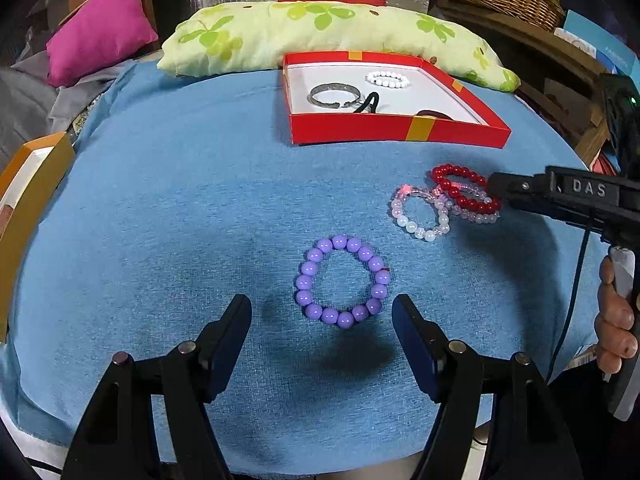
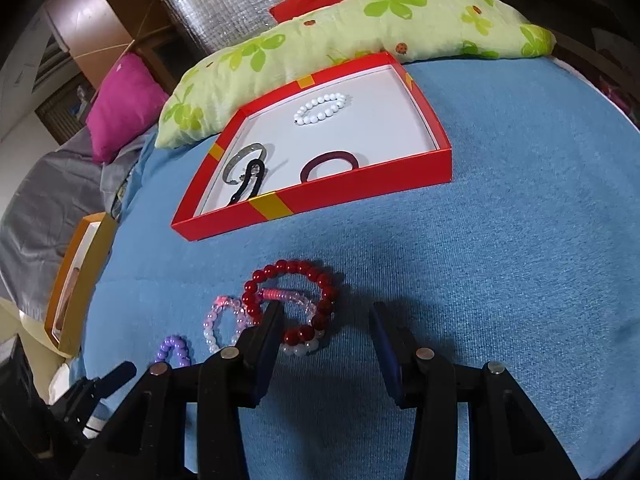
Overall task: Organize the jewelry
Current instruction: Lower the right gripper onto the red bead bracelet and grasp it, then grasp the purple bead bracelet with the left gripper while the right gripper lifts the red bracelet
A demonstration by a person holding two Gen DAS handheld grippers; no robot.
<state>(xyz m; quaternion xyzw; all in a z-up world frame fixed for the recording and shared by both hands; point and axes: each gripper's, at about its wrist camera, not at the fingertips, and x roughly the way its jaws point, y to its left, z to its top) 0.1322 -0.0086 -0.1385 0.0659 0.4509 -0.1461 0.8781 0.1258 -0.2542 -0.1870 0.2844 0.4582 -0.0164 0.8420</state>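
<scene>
orange box [image 1: 34, 184]: sitting at the far left edge of the blue cloth [image 1: 160, 220], only partly showing.

magenta cushion [image 1: 100, 32]: lying behind the cloth, beside the green clover-print pillow [image 1: 320, 36].

left gripper [image 1: 322, 330]: pointing steeply down at the cloth, jaws standing wide apart and gripping nothing.

purple bead bracelet [image 1: 342, 286]: lying flat on the cloth just ahead of the left gripper's fingertips, not between the pads, untouched.

red box [image 1: 400, 130]: sitting open at the far side of the cloth against the pillow; holding a silver bangle [image 1: 332, 94], a white bead bracelet [image 1: 388, 79], a black hair tie [image 1: 370, 103] and a dark red hair band [image 2: 330, 164].

pale pink bead bracelet [image 1: 420, 216]: lying right of the purple one, touching the next two.

red bead bracelet [image 1: 466, 194]: lying across a clear pink bracelet [image 2: 296, 298].

right gripper [image 2: 328, 322]: angling down, jaws part open, pads pressing nothing; its left finger is overlapping the red bracelet's near rim, and contact cannot be told. lettering "das" is reading on its side in the left wrist view.

hand [image 1: 616, 320]: wrapping the right gripper's handle at the right edge.
</scene>
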